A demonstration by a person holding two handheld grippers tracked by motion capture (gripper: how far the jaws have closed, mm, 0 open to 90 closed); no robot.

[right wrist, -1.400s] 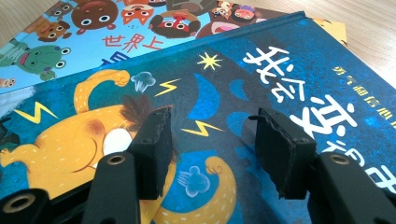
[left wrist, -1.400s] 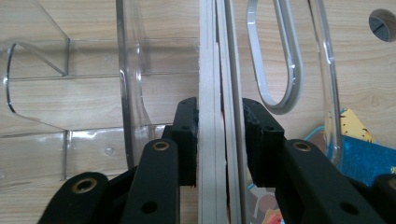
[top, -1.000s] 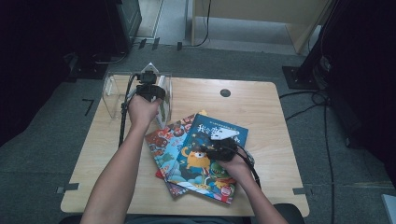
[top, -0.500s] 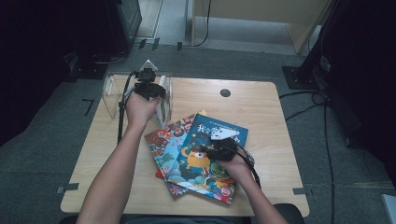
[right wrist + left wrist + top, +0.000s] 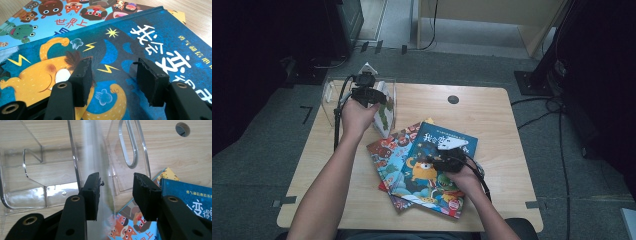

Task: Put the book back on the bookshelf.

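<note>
Wooden worktop (image 5: 492,115) | blue picture book (image 5: 434,167) tops the stack at 6 o'clock – long axis 1-to-7 | right gripper (image 5: 112,75) directly over its cover, fingers wide, empty | left gripper (image 5: 116,191) at 10 o'clock by clear acrylic book holder (image 5: 37,177), fingers just opening, clamping nothing – farther off.

Three picture books (image 5: 432,165) lay stacked under the right jaws. One book (image 5: 382,112) stood in one clear holder (image 5: 332,97) beneath the left jaws.
</note>
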